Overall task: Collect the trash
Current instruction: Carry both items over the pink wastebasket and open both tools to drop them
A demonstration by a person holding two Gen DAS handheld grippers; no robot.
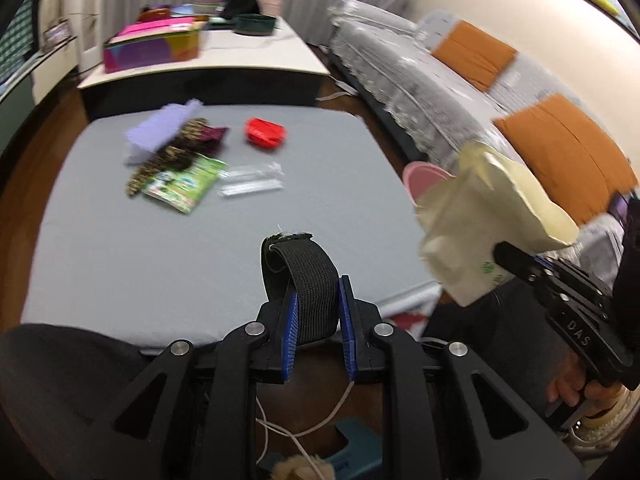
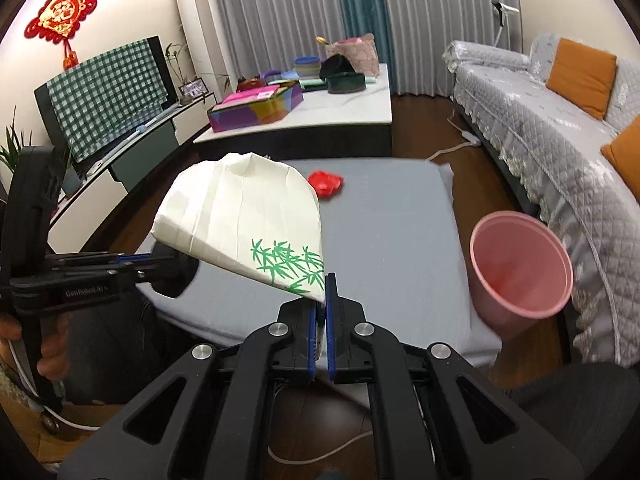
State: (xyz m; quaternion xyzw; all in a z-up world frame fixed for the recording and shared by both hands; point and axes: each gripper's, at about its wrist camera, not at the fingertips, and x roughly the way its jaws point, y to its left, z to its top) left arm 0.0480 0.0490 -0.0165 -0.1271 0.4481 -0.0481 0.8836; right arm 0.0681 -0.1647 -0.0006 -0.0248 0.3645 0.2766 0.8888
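My left gripper (image 1: 316,300) is shut on a black elastic strap (image 1: 310,280), held over the near edge of the grey table (image 1: 160,260). My right gripper (image 2: 320,308) is shut on a cream wrapper with green bamboo print (image 2: 240,216), lifted above the table; it also shows in the left wrist view (image 1: 480,216). A pink bin (image 2: 520,264) stands at the table's right edge. On the table lie a red wrapper (image 1: 265,133), a clear plastic packet (image 1: 250,182), a green packet (image 1: 182,184), a dark patterned wrapper (image 1: 176,152) and a lilac piece (image 1: 160,132).
A grey sofa (image 2: 560,120) with orange cushions runs along the right. A white low table (image 2: 320,116) behind holds a colourful box (image 2: 256,110) and bowls. A TV under a checked cloth (image 2: 108,92) stands at the left.
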